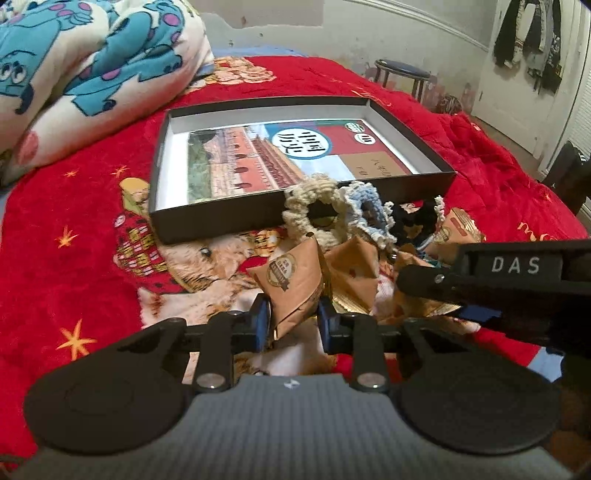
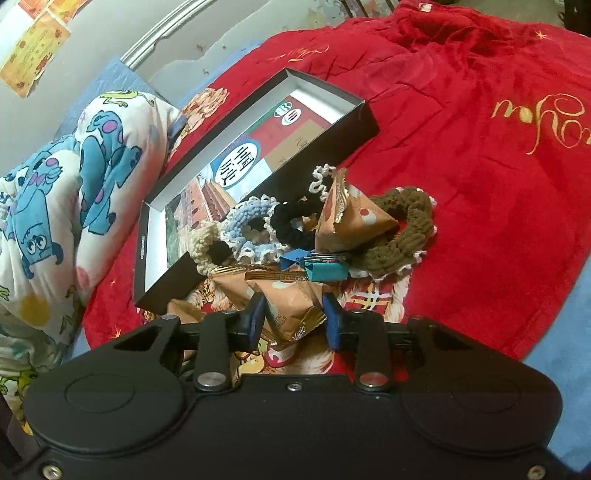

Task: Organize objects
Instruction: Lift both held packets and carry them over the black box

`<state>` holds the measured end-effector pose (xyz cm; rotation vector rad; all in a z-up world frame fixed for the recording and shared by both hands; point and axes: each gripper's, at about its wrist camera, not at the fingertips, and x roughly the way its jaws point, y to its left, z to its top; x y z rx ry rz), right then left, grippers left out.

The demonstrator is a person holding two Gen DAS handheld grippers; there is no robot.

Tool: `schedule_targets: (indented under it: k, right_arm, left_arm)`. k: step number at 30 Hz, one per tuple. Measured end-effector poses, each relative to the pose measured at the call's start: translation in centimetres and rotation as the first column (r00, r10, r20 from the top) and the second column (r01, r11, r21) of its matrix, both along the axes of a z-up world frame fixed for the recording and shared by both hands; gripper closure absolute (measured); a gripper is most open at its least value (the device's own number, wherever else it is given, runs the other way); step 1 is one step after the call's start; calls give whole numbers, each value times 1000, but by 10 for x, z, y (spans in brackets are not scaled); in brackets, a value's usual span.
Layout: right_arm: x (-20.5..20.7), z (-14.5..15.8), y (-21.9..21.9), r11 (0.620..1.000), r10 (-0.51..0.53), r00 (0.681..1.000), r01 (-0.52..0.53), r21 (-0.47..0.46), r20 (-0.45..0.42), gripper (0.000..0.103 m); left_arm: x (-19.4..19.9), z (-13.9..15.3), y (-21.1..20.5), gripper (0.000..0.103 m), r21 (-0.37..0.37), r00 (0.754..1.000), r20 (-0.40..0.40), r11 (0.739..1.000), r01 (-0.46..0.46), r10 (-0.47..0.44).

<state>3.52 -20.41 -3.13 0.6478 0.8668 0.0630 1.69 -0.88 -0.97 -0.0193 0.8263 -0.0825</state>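
Observation:
A pile of small objects lies on the red blanket in front of a shallow black box that holds a printed book. The pile holds brown snack packets, crocheted scrunchies in cream, blue, black and brown, and teal binder clips. My left gripper is shut on a brown snack packet. My right gripper is shut on another brown snack packet. The right gripper's body also shows in the left wrist view.
A cartoon-print quilt is bunched at the left of the box. A round stool stands beyond the bed. Clothes hang on the wall at the far right. Open red blanket lies right of the pile.

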Motion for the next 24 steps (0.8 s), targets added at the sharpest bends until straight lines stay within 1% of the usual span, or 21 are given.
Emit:
schedule_targets:
  k: [4,6,10,13,19,24]
  right_arm:
    - [-6,4,2,1000,8,1000,-8,-11,13,71]
    - [-9,7,4,1000,20,999,-20,-15,27,71]
    - [-19,18,8,999,47,996,-45,-25,78,71]
    - [-26,28,11,997,68,990,-64,-32,123,71]
    - [-35,45,10,996,91,975,-92,-1,201,71]
    - [-36,55,6,994,100,966,-107,17,238,71]
  left_arm:
    - [-8,3,6,71,-18,1000,-3,1000,-22,22]
    - [-11,5,6,71,-22,1000,8,999,-24,24]
    - [-19,13,5,71,-30,999,44,999,-13,14]
    - [-25,18,6,71,-43,998,57,999,-10,12]
    - [-29,30,10,71,-68,995,102,998,-12,19]
    - [-29,39,17,71,-97,991,124,995,-27,39]
